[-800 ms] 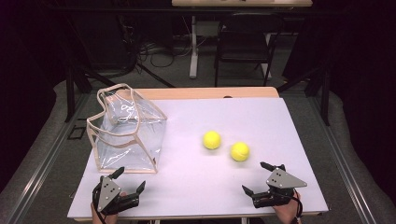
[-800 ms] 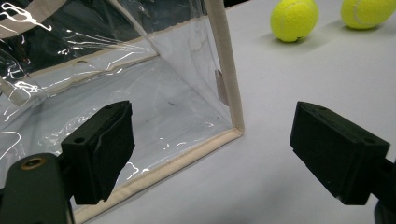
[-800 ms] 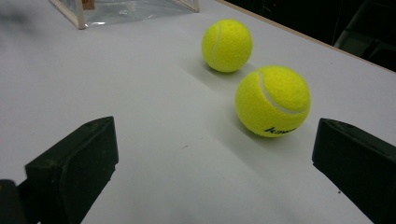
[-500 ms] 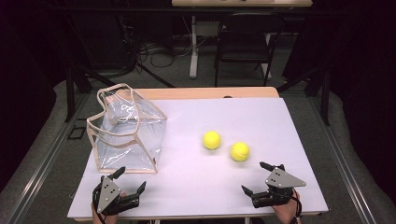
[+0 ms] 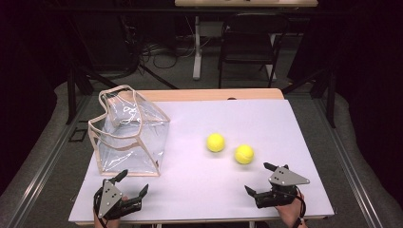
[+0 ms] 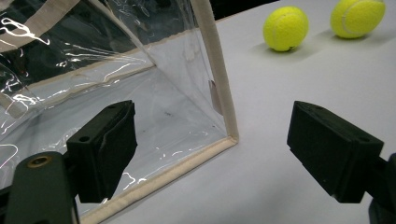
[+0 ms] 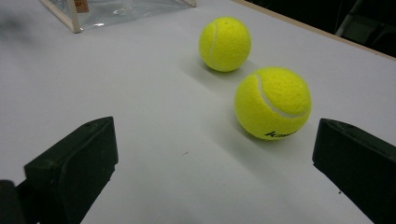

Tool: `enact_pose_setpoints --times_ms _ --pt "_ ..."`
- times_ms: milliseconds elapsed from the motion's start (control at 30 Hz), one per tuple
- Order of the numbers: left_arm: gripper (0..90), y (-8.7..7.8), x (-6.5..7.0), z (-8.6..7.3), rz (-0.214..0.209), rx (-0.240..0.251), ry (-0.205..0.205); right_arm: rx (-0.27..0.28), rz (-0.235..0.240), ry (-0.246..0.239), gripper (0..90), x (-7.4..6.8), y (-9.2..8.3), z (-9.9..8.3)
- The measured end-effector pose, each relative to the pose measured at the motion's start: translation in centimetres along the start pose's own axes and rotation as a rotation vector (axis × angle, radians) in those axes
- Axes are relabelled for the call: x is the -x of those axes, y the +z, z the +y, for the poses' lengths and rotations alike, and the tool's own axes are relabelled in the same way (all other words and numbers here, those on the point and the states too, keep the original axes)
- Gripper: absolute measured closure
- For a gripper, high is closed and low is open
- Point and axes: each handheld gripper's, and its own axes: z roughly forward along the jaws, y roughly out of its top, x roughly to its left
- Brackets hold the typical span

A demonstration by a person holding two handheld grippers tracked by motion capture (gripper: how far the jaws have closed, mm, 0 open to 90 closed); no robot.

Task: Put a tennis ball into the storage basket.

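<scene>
A clear plastic tote bag [image 5: 129,135] with beige trim stands on the left of the white table [image 5: 199,190]; its lower corner [image 6: 224,135] fills much of the left gripper view. Two yellow tennis balls lie mid-table: one [image 5: 215,142] further left, one [image 5: 244,154] nearer the right gripper. Both also appear in the right gripper view, nearer ball [image 7: 272,102] and farther ball [image 7: 225,44]. My left gripper [image 5: 131,184] rests open at the table's front left, just before the bag. My right gripper [image 5: 257,178] stands open at the front right, short of the nearer ball. Nothing is held.
A dark chair [image 5: 247,42] and a table leg [image 5: 196,45] stand beyond the far edge, with cables on the floor. The table's wooden far edge [image 5: 209,95] shows behind the white surface. Open surface lies between the two grippers.
</scene>
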Motion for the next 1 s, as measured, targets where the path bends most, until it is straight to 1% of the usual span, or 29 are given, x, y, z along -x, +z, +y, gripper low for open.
enact_pose_setpoints --times_ms 33,67,100,133,167,200,300,333,500,533,567,600,667,767,900,1000 --pt "16.1 0.0 0.0 0.0 -0.002 -0.002 0.000 -0.004 0.002 0.001 0.0 0.1 0.1 0.1" --pt "16.1 0.0 0.0 0.0 -0.002 -0.005 0.003 -0.022 0.000 0.007 0.0 0.2 0.4 0.3" --pt "16.1 0.0 0.0 0.0 -0.001 -0.009 0.004 -0.022 0.000 0.007 0.0 0.2 0.4 0.3" --pt "16.1 0.0 0.0 0.0 -0.005 -0.005 0.004 -0.029 -0.002 0.008 0.0 0.3 0.6 0.3" --pt "16.0 -0.1 0.1 0.0 -0.001 -0.003 0.003 -0.046 -0.003 0.010 0.0 0.4 0.8 0.5" --pt "16.1 -0.1 0.1 0.0 0.000 -0.002 0.004 -0.053 -0.004 0.017 0.0 0.4 0.8 0.6" --pt "16.1 -0.1 0.1 0.0 0.000 0.000 0.007 -0.060 -0.006 0.019 0.0 0.5 0.9 0.9" --pt "16.1 -0.1 0.1 0.0 0.001 -0.002 0.005 -0.072 0.001 0.023 0.0 0.7 1.0 1.2" --pt "16.0 0.0 0.1 0.1 0.002 -0.002 0.007 -0.095 -0.003 0.022 0.0 1.1 1.4 1.7" --pt "16.1 0.1 0.1 0.0 -0.001 -0.008 0.004 -0.110 -0.004 0.031 0.0 1.4 1.6 2.0" --pt "16.1 0.1 0.1 0.0 -0.001 -0.008 0.004 -0.110 -0.004 0.031 0.0 1.4 1.6 2.0" --pt "16.1 0.0 0.1 0.0 0.001 -0.006 0.004 -0.122 -0.003 0.042 0.0 1.6 1.9 2.2" --pt "16.0 -0.1 0.1 0.0 0.000 -0.003 0.005 -0.129 -0.004 0.038 0.0 1.7 2.0 2.3" --pt "16.0 -0.2 0.1 0.0 0.005 -0.007 0.002 -0.141 -0.003 0.045 0.0 2.0 2.4 2.5" --pt "16.0 -0.1 0.1 -0.1 0.008 -0.012 0.005 -0.160 0.009 0.035 0.0 2.3 3.1 3.1" --pt "16.1 -0.2 0.1 -0.1 0.011 -0.014 0.004 -0.167 0.009 0.029 0.0 2.5 3.4 3.4"
